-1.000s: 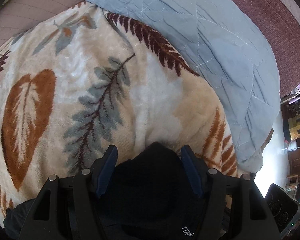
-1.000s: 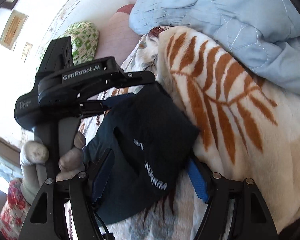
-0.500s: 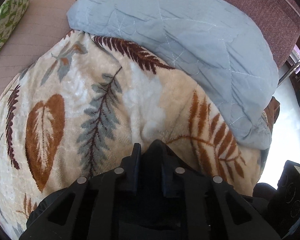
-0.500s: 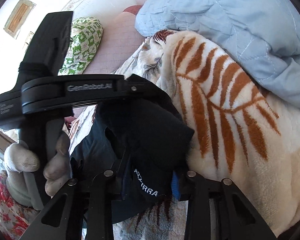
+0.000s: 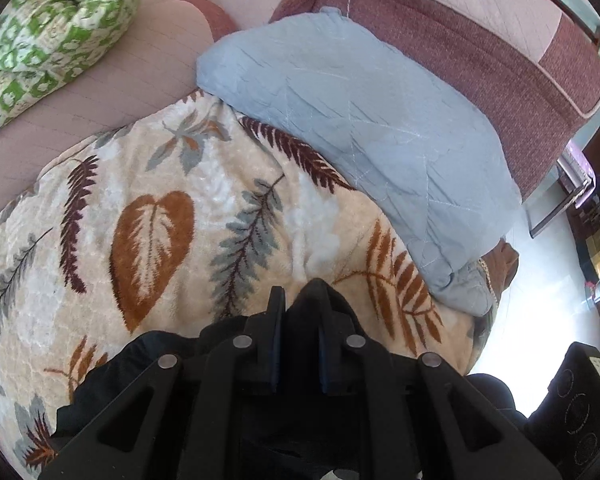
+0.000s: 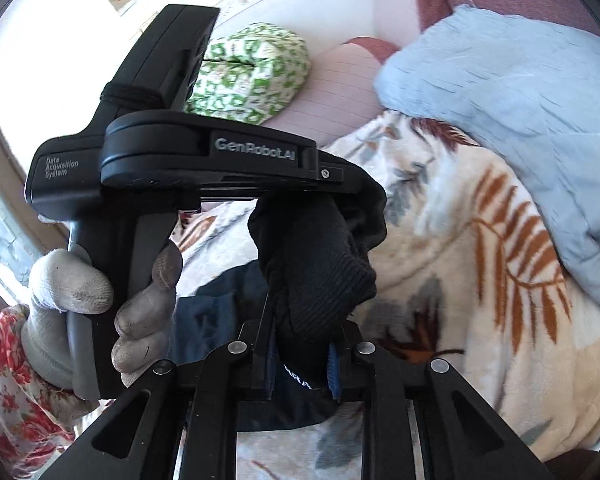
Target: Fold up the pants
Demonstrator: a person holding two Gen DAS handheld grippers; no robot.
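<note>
The dark navy pants [image 5: 140,364] are bunched and lifted above the cream leaf-print blanket [image 5: 160,208]. My left gripper [image 5: 300,308] is shut on a fold of the pants, which pokes up between its fingers. My right gripper [image 6: 302,344] is shut on the ribbed dark edge of the pants [image 6: 316,264], with white lettering just above its fingers. In the right wrist view the left gripper's black body [image 6: 204,160] is close on the left, held by a gloved hand [image 6: 100,304]. The rest of the pants hangs below, hidden.
A light blue quilted pillow [image 5: 364,128] lies on the blanket to the right. A green-and-white patterned cushion [image 5: 40,36] sits at the far left on the pink sofa seat [image 5: 120,76]. The maroon sofa back [image 5: 480,48] runs behind. Bright floor and furniture are at the right.
Both grippers have closed on the pants from open a second ago and have lifted them off the blanket. The two grippers have come closer together.
</note>
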